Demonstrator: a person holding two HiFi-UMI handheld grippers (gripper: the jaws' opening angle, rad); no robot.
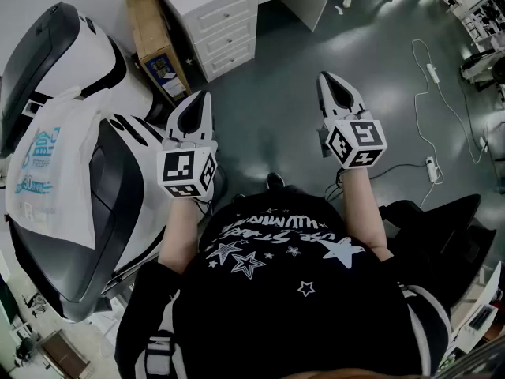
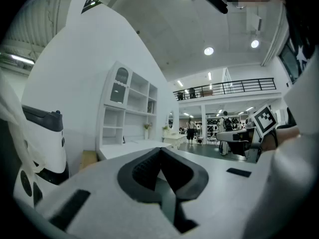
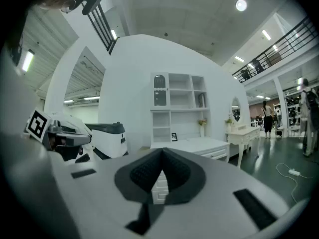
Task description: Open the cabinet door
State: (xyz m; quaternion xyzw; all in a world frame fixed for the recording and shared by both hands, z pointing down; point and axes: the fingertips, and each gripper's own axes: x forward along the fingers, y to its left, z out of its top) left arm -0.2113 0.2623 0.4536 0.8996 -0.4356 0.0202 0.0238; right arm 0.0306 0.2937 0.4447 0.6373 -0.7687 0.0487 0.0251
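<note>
A tall white shelf cabinet point(image 3: 179, 108) stands against the far wall, with an arched glass door point(image 3: 159, 96) at its upper left. That door point(image 2: 120, 91) looks shut in both gripper views. Below it a white counter with drawers point(image 1: 226, 24) runs along the wall. My left gripper point(image 1: 207, 95) and right gripper point(image 1: 326, 77) are held out side by side above the floor, well short of the cabinet. Both point at it, and both are shut with nothing between their tips. The left gripper's point(image 2: 160, 150) and the right gripper's point(image 3: 162, 151) tips meet.
A large white and black machine point(image 1: 79, 133) fills the left, with a white plastic bag point(image 1: 47, 172) draped on it. A cardboard box point(image 1: 156, 44) stands beside the drawers. White cables and a power strip point(image 1: 431, 166) lie on the grey floor at right. A white dressing table point(image 3: 244, 133) stands further right.
</note>
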